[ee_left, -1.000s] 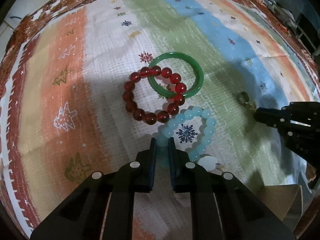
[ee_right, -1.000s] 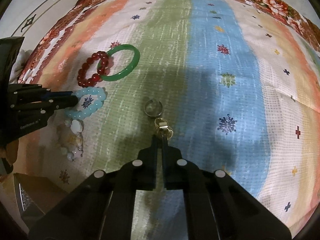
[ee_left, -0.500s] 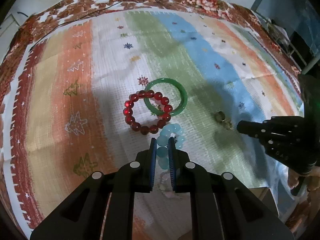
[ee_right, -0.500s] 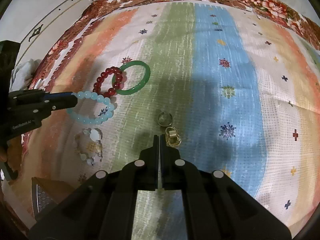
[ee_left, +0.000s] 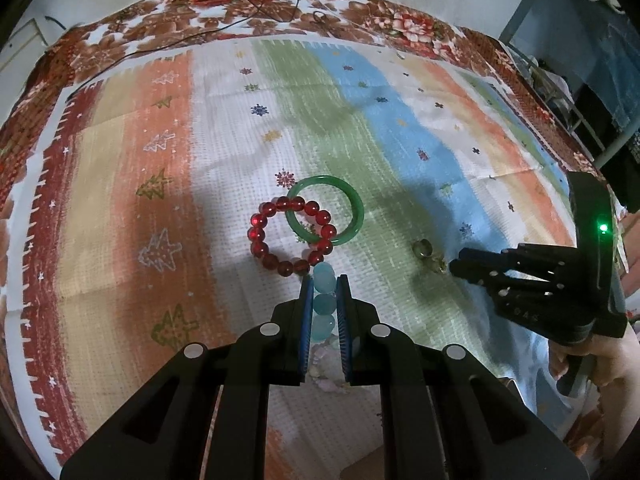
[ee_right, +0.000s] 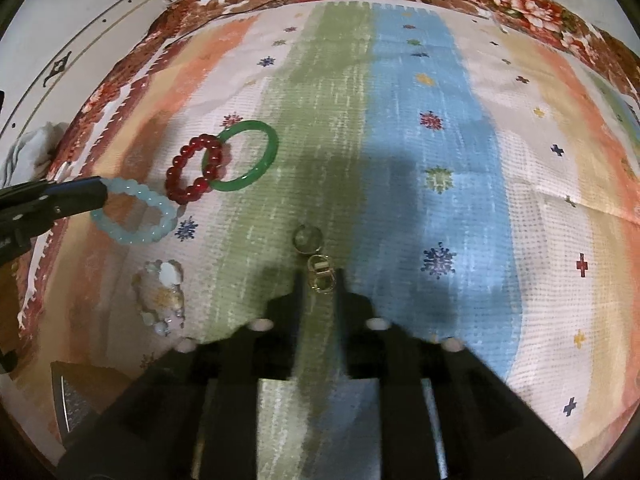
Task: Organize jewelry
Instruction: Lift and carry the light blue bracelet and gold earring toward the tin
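Clearly the left gripper [ee_left: 324, 284] is clamped on the pale blue bead bracelet [ee_right: 134, 216], smooth round beads squeezed between its blue-lined fingers, the loop hanging out over the woven striped cloth [ee_right: 400, 160]. Just beyond lie the glossy red bead bracelet [ee_left: 292, 236] and the smooth green bangle [ee_left: 325, 209], overlapping, with a pale mixed-stone bracelet [ee_right: 162, 298] nearer. To the right, the right gripper [ee_right: 318, 284] stands parted, its jaws on either side of a small gold clasp-like piece [ee_right: 320, 274], a round metal ring [ee_right: 307, 237] just past it.
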